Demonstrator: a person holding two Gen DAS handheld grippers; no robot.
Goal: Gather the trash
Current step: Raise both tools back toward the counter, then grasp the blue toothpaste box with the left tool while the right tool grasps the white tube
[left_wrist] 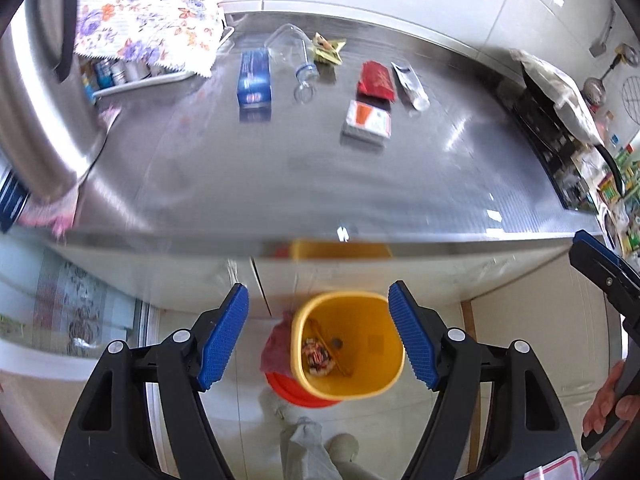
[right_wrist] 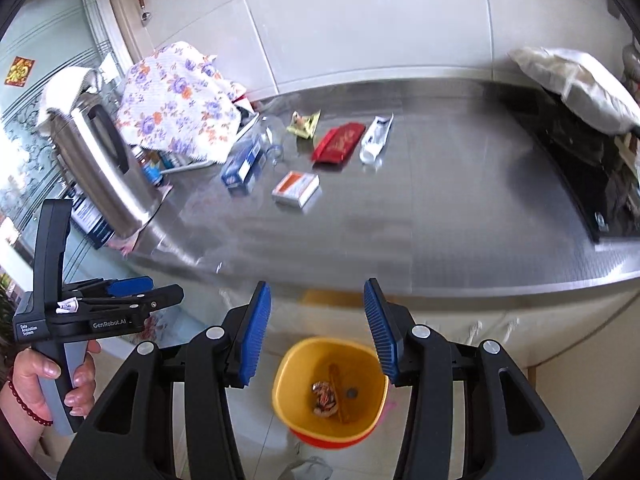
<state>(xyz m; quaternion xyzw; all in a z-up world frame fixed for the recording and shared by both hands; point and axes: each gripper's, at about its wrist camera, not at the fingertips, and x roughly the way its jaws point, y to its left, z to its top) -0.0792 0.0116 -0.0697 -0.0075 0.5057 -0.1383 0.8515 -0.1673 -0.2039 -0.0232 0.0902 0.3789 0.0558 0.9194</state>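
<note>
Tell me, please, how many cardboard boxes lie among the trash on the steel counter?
2: a blue cardboard box at the left beside the clear plastic bottle, and a white-and-orange cardboard box nearer the front edge. Others may hide under the floral cloth.

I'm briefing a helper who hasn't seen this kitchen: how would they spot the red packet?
Start at the steel counter below the tiled wall. Near its back lies a row of litter. The red packet sits between a yellow wrapper and a white tube; it is the only flat, all-red piece.
</note>
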